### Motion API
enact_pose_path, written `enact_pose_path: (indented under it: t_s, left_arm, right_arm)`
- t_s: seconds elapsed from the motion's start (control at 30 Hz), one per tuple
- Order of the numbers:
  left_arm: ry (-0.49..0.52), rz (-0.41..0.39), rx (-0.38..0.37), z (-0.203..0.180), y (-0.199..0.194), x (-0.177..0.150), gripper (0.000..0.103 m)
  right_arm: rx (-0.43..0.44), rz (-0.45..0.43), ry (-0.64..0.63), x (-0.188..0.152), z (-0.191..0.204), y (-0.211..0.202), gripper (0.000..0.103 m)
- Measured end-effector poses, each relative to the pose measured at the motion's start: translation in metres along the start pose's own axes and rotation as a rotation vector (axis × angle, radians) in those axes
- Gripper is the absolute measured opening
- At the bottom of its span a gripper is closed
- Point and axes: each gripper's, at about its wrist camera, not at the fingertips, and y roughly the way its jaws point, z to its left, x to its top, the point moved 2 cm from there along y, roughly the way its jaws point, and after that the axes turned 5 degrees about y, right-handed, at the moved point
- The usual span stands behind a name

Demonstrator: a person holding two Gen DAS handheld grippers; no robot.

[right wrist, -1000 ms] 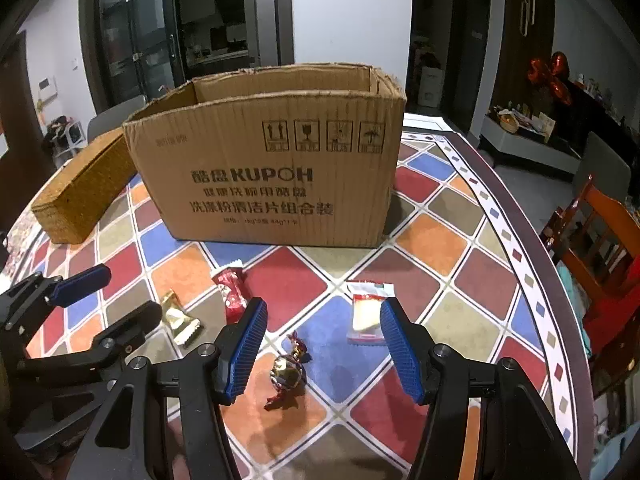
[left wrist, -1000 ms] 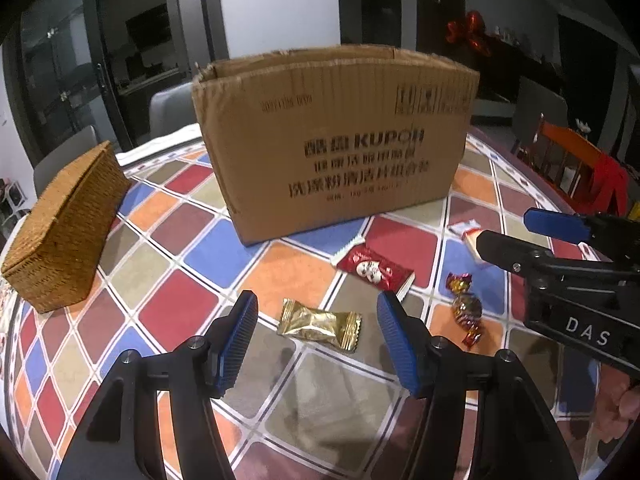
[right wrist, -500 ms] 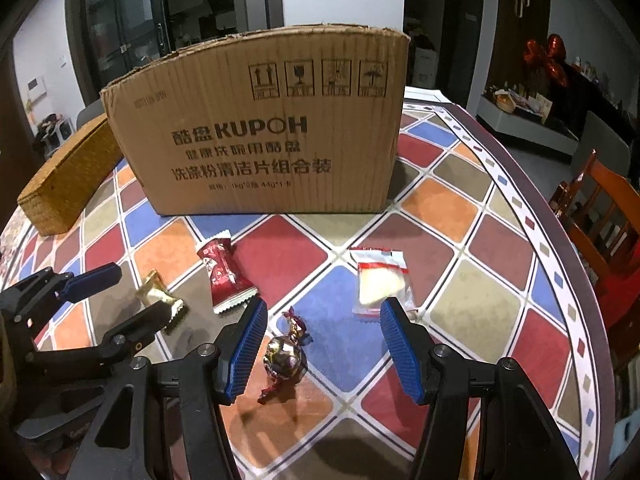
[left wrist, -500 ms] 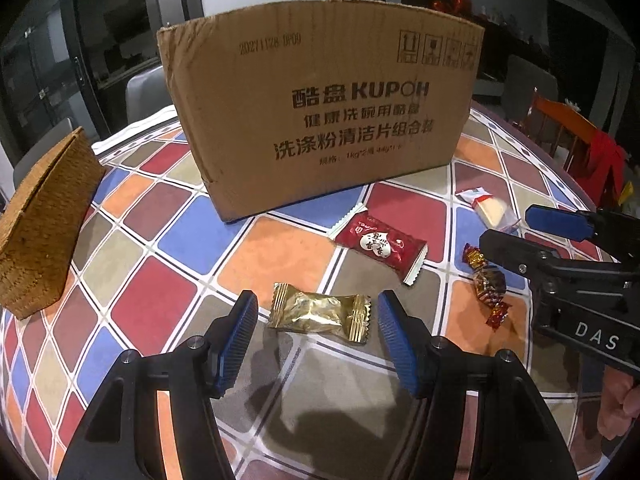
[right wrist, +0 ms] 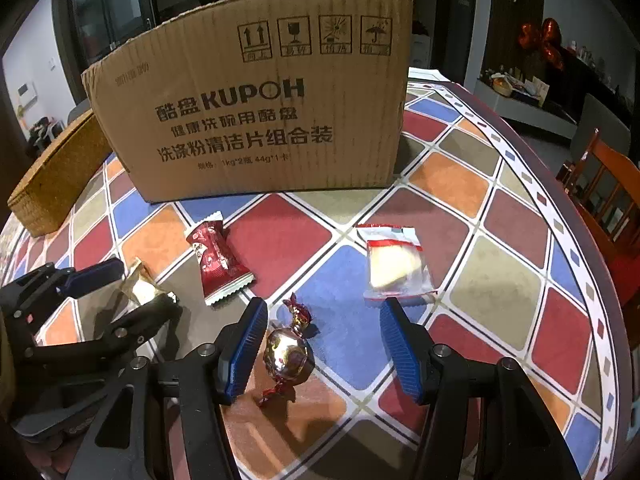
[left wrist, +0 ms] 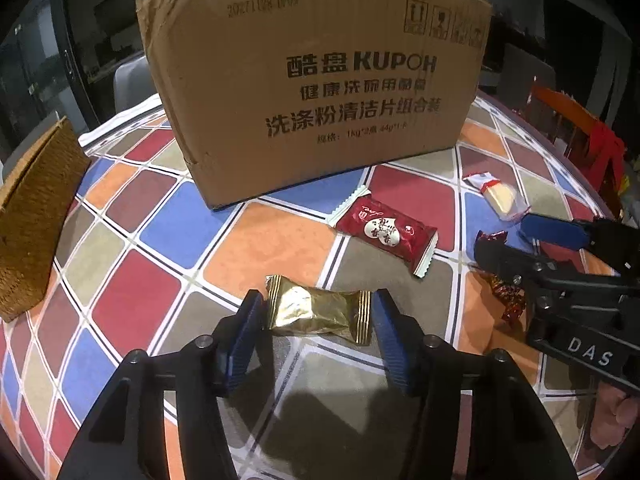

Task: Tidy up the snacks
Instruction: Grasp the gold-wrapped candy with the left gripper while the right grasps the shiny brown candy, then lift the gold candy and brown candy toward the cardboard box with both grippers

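Currently, the left gripper is lowered to the table with its blue-padded jaws spread on either side of the gold foil-wrapped candy; the pads sit just beside the wrapper ends, and contact cannot be confirmed. The right gripper is also spread wide and holds nothing. The round metallic twist-wrapped chocolate lies between its jaws, close to the left pad. The red pillow-pack snack with a white heart rests beyond the gold candy. The clear packet with a pale cake inside lies just ahead of the right pad. All four sit on the checkered tablecloth, in front of the brown cardboard box. The woven straw basket stands to the box's left.
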Motion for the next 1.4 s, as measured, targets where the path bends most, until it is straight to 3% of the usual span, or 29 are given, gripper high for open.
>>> enact_pose_path:
  t_s: [0.07, 0.23, 0.47, 1.4]
  left_arm:
    - [-0.008, -0.003, -0.008, 0.000, 0.000, -0.001, 0.051]
    - [-0.007, -0.008, -0.013, -0.002, -0.001, -0.001, 0.046]
    - [0.000, -0.011, -0.025, -0.006, -0.002, 0.002, 0.043]
    - [-0.038, -0.049, 0.026, -0.014, -0.036, 0.018, 0.042]
  right_arm:
    - [0.003, 0.001, -0.006, -0.001, 0.001, 0.001, 0.057]
    - [0.028, 0.023, -0.002, -0.005, 0.002, 0.005, 0.035]
    - [0.031, 0.020, 0.005, -0.004, -0.002, 0.004, 0.023]
    - [0.056, -0.028, 0.018, 0.015, -0.012, -0.025, 0.021]
